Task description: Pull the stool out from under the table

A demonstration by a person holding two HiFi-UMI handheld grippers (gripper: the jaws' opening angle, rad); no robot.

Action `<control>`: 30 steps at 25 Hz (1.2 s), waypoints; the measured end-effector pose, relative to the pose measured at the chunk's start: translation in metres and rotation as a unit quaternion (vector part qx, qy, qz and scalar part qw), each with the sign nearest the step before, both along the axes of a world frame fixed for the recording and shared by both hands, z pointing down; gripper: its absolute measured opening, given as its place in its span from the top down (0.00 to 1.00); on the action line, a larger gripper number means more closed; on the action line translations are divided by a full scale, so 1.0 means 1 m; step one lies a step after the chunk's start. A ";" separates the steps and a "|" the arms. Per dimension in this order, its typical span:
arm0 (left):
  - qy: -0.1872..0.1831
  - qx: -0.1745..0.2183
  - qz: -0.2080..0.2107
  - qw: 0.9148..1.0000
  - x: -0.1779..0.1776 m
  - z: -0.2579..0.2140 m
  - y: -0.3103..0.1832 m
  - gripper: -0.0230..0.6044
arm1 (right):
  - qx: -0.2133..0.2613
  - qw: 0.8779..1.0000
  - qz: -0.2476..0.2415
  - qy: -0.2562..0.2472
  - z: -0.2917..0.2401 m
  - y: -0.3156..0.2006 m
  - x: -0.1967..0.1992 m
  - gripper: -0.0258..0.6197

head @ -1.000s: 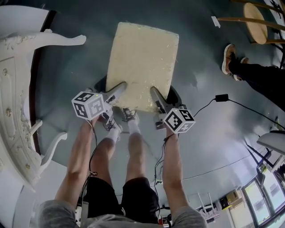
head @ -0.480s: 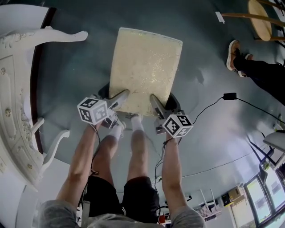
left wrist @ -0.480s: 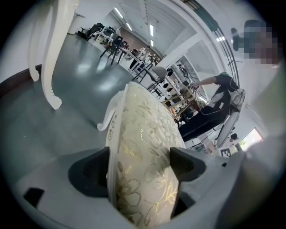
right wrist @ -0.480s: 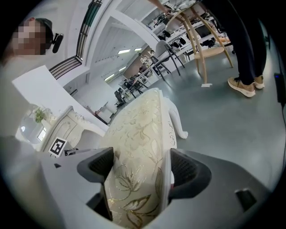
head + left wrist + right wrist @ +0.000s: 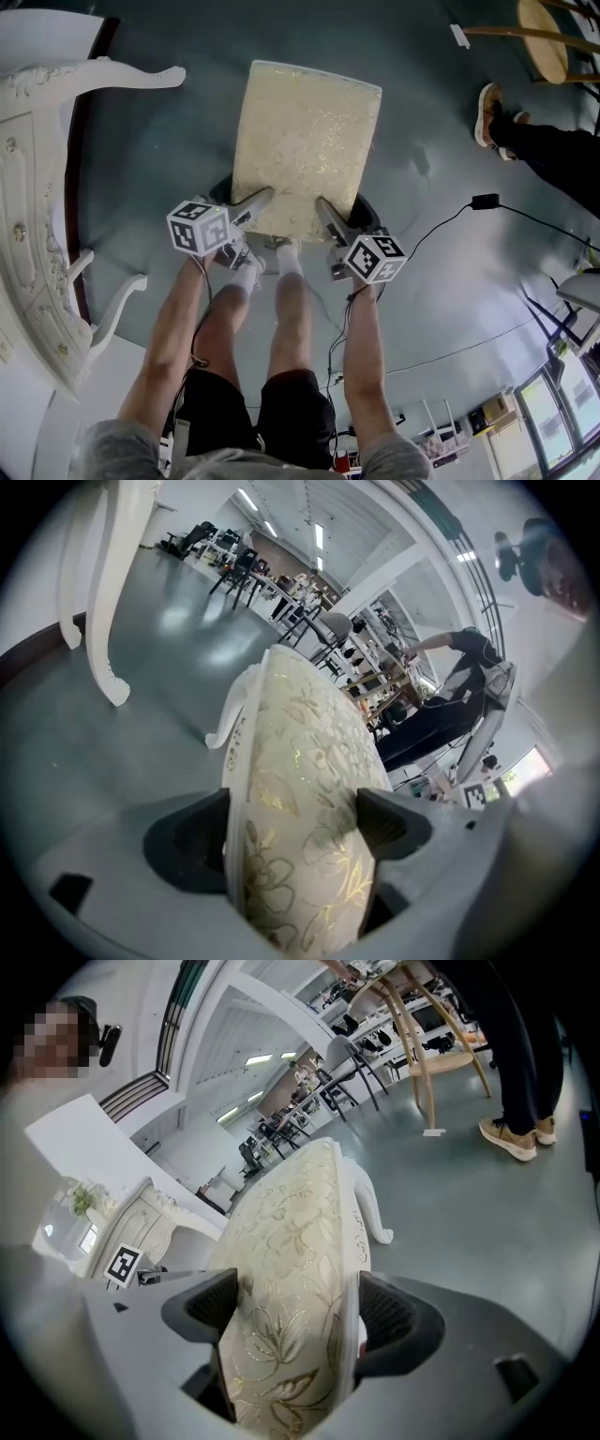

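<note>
The stool (image 5: pixel 305 145) has a cream cushion with a gold floral pattern and white curved legs; it stands on the grey floor to the right of the white table (image 5: pixel 33 216). My left gripper (image 5: pixel 259 201) is shut on the stool's near left edge, with the cushion (image 5: pixel 300 808) filling the space between its jaws. My right gripper (image 5: pixel 326 211) is shut on the near right edge, the cushion (image 5: pixel 291 1316) pressed between both jaws. A white stool leg (image 5: pixel 370 1199) shows beyond the seat.
The ornate white table's carved legs (image 5: pixel 122 80) reach toward the stool on the left. A person's shoe (image 5: pixel 486 112) and dark trouser leg are at the right, near a wooden stool (image 5: pixel 544 37). A black cable with an adapter (image 5: pixel 483 202) crosses the floor.
The stool has slid toward me and a little right with both grippers over the second; since half a second ago it has barely moved. Both grips are unchanged.
</note>
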State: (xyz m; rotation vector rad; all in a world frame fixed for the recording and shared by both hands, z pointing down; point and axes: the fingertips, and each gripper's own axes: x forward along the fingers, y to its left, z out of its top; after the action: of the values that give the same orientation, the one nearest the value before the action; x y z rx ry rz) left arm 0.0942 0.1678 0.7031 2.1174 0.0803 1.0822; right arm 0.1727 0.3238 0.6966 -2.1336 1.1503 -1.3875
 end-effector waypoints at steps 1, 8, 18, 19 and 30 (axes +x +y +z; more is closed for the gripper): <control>-0.003 0.002 0.001 1.000 -0.001 -0.001 0.000 0.31 | -0.007 1.000 -0.004 0.001 -0.001 0.000 0.000 0.34; -0.016 0.042 -0.012 0.999 -0.002 -0.011 -0.008 0.31 | -0.075 0.994 -0.064 0.048 -0.018 -0.003 0.009 0.34; 0.035 0.091 -0.077 0.992 0.016 -0.103 -0.061 0.34 | -0.065 0.979 -0.130 0.140 -0.103 -0.065 0.028 0.34; 0.041 0.098 -0.083 0.991 0.017 -0.116 -0.067 0.36 | -0.059 0.978 -0.137 0.149 -0.114 -0.076 0.029 0.34; 0.091 0.231 -0.158 0.956 -0.020 -0.287 -0.144 0.53 | 0.034 0.948 -0.223 0.225 -0.279 -0.201 0.004 0.34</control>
State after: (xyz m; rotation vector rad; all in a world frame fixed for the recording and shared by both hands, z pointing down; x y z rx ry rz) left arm 0.0745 0.0240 0.4160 2.5302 -0.4513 0.7619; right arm 0.1762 0.1228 0.4179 -2.2979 1.9237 -1.0093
